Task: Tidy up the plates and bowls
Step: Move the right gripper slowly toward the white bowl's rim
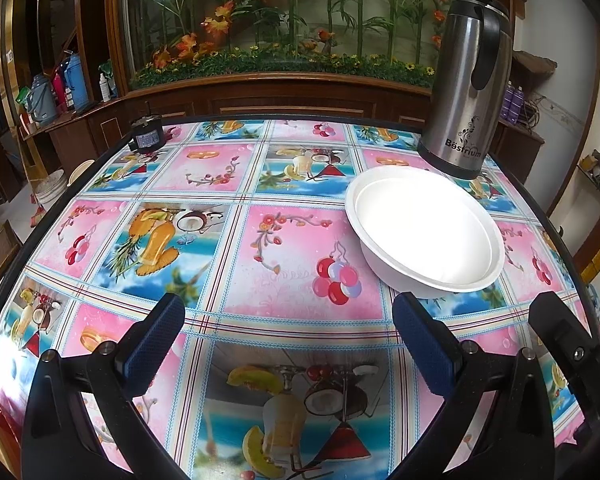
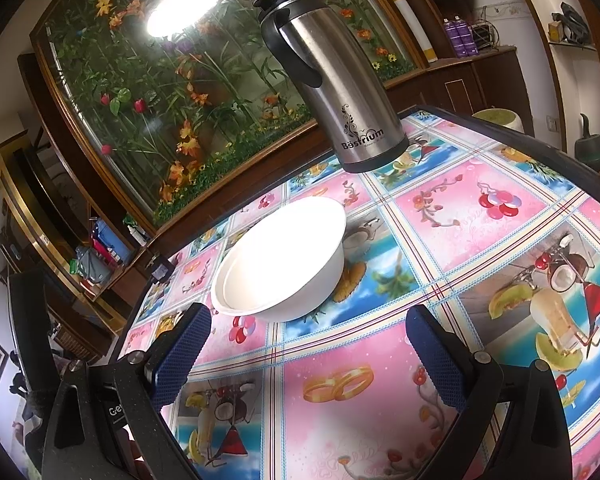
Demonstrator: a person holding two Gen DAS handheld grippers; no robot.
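On the worktop, just beside the steel flask, the white bowl is sitting upright. I am holding both sets of fingers spread, empty. It is looking light and thin-walled (probably foam), so the rim is seeming the place to pinch, gently.

Left wrist: low over the table, level; bowl beyond right finger.
Right wrist: tilted; bowl nearer left finger.
Shared: bowl, flask.
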